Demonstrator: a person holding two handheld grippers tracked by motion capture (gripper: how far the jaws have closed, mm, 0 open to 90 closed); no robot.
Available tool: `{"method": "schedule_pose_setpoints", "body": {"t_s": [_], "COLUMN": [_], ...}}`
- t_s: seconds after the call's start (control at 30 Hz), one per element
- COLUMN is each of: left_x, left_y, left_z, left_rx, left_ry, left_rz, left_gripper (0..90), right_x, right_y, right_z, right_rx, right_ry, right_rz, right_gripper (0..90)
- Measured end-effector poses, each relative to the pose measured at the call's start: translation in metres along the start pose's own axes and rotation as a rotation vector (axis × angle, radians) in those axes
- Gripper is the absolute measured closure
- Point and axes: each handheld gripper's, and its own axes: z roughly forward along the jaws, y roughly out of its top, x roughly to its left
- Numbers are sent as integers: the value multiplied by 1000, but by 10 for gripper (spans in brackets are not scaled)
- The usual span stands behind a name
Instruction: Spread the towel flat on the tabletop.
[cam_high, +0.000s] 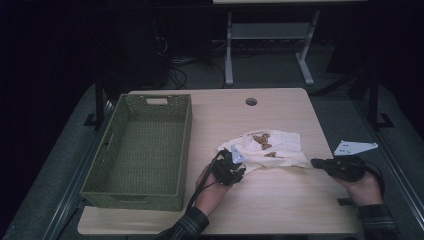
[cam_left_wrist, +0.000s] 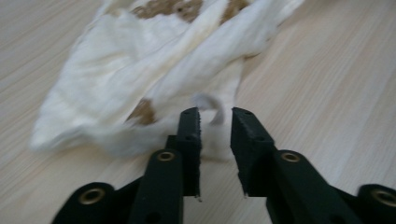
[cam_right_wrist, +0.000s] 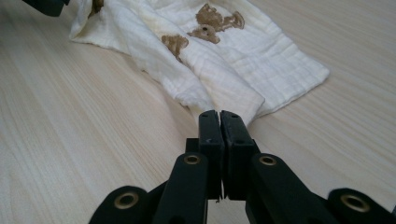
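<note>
With the cream cloth (cam_high: 267, 148) rumpled near the table's (cam_high: 280, 200) right edge, the right gripper (cam_right_wrist: 219, 116) pinches its corner while the left gripper (cam_left_wrist: 215, 121) stands parted, likely needing a fresh grip for folding.

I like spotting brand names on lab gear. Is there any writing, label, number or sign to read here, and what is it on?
None: no readable word, number or sign in any view.
The cloth carries only brown bear-like prints, no lettering.
The green basket, the table and both tongs, left and right, show no label; the tongs have only brass rivets.
</note>
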Motion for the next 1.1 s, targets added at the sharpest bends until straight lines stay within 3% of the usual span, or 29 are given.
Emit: {"method": "schedule_pose_setpoints", "body": {"t_s": [0.13,0.23,0.33,0.4,0.47,0.63,0.83,0.93,1.1], "left_x": [-1,3,4,6,8,10,1,-4,-6], "left_y": [6,6,4,1,-1,-8,-19,-26,-36], "left_z": [11,23,28,27,23,2,-25,-32,-38], "left_rx": [8,26,41,46,44,47,61,82,79], "left_ry": [21,22,15,-8,-14,-14,12,36,40], "left_rz": [20,4,5,-2,-19,-32,-28,-16,-42], "left_gripper": [595,594,662,829,896,898,899,900,899], "right_x": [0,-1,-1,-1,-1,2,8,14,27], "right_y": [-1,-2,-3,-3,-4,-7,-20,-28,-42], "right_z": [1,1,0,1,1,0,-11,-16,-18], "right_rx": [4,4,9,9,12,12,15,21,52], "right_ry": [1,1,1,3,4,6,8,14,49], "right_rz": [4,10,11,13,12,10,23,30,29], "right_gripper": [877,877,877,877,877,877,877,877,876]}}
